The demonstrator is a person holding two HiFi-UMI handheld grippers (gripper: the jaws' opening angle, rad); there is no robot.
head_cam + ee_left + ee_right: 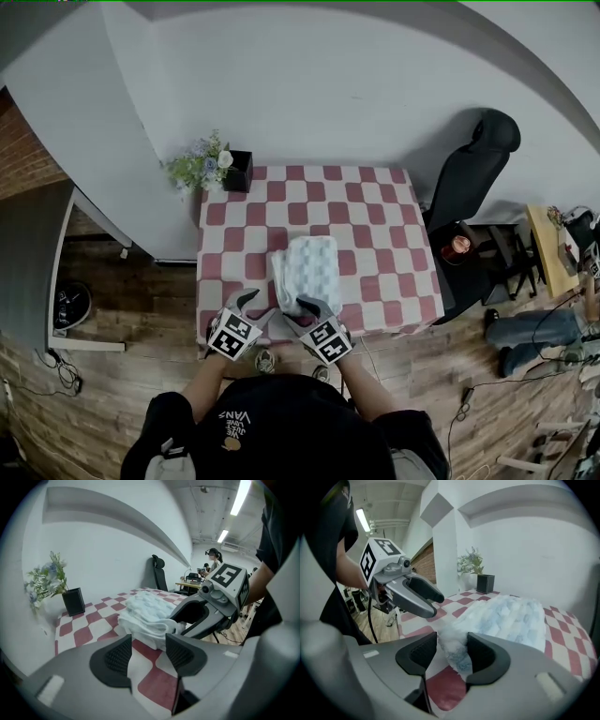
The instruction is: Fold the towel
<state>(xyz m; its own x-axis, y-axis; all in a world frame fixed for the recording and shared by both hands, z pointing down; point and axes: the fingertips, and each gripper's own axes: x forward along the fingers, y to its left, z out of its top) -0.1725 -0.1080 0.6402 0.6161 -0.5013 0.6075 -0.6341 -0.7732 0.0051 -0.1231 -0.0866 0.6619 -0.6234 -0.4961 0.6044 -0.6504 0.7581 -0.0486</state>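
Shows a table (375,202) under a red-and-white checked cloth, set against a white wall. Carries the towel (309,267) at the near middle, running from the near edge toward the centre — pale, waffled, already doubled into a narrow stack.

Finds the right gripper (452,645) at the towel's near end, jaws spread, with a fluffy near corner sitting between the pads but not pinched. Finds the left gripper (147,645) just left of the stack, jaws likewise spread, with only checked cloth between them.

Reads as a gap between folds: towel lying flat, no grip on it. Calls next, probably, for closing on the near corners and carrying them over to the far end, or, if the stack is judged done, for smoothing it only. Leaves bare cloth beyond the towel, so nothing in the path of a further fold.

Notes, off the task: a black office chair (473,164) at the table's right, clear of both hands; a small plant (211,167) in a black pot at the far left corner — well apart from the towel.
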